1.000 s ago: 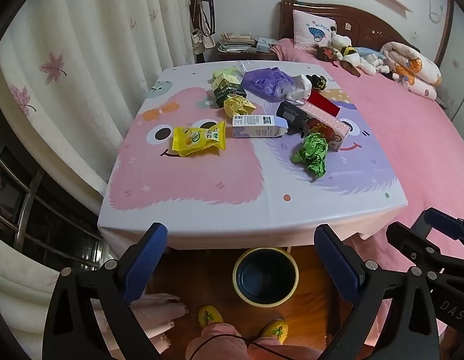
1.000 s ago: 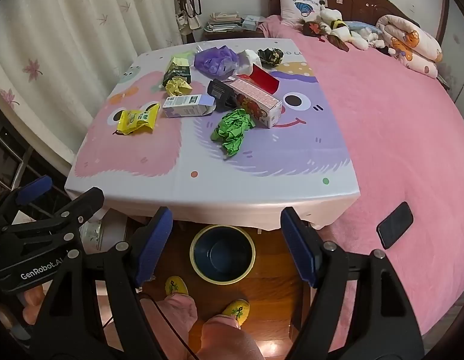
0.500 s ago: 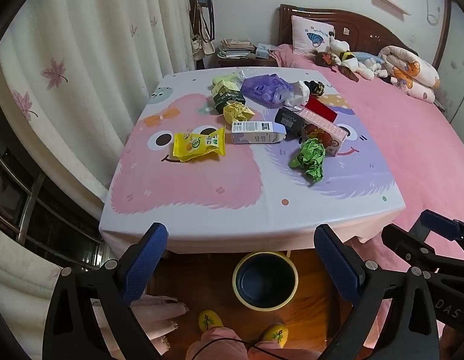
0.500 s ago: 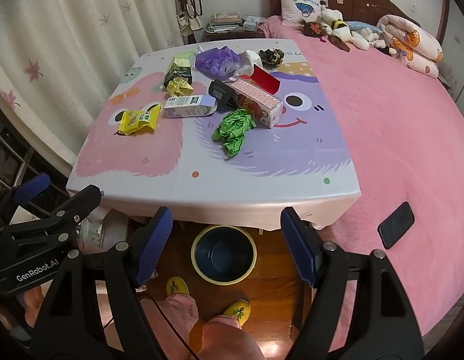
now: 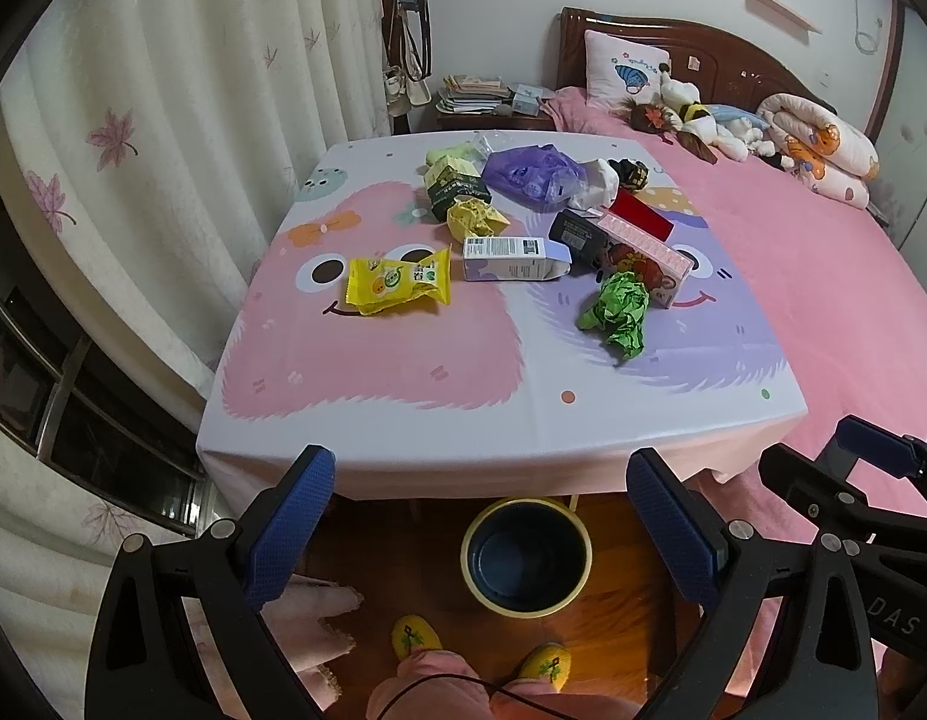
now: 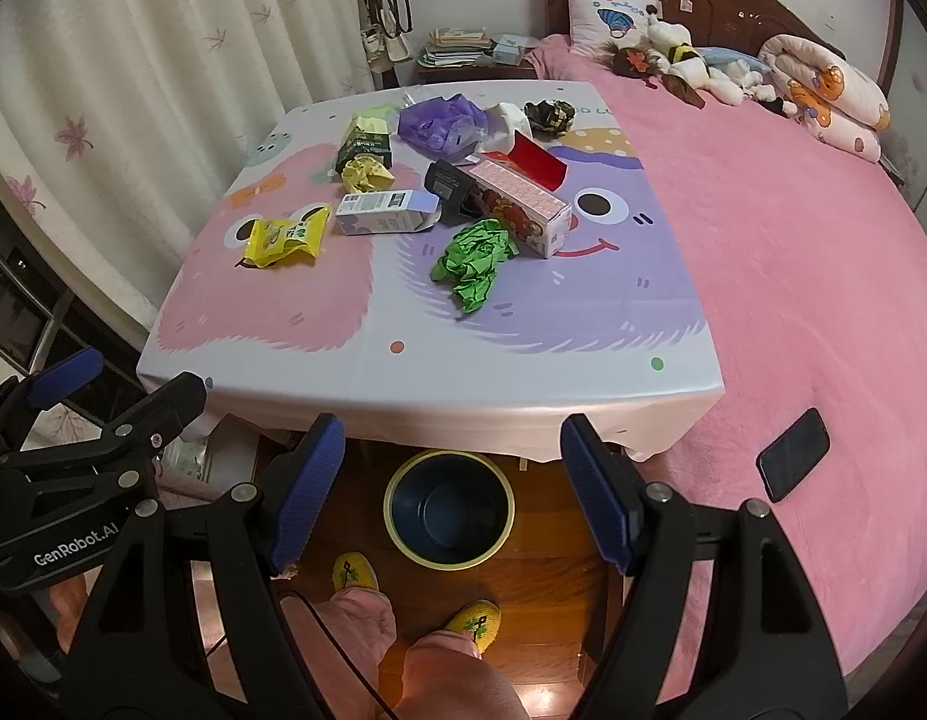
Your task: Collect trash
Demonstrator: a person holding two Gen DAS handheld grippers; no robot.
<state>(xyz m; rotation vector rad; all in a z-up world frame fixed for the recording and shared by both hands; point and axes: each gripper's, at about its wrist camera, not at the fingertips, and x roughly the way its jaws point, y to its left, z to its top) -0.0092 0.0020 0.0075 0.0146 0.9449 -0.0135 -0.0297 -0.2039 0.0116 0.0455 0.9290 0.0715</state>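
Hovering short of the table's near edge, left gripper [image 5: 481, 516] and right gripper [image 6: 451, 480] both have jaws spread wide, holding nothing. Below and between the fingers: a yellow-rimmed bin [image 5: 526, 558] on the wood floor, tucked at the table [image 5: 373, 408] front. All trash lies well beyond the tips. Nearest: crumpled green paper [image 6: 475, 261] and yellow snack packet [image 5: 400, 285]. Behind: white carton [image 5: 511, 258], pink box [image 6: 520, 204]. Farthest: purple bag [image 5: 532, 174].
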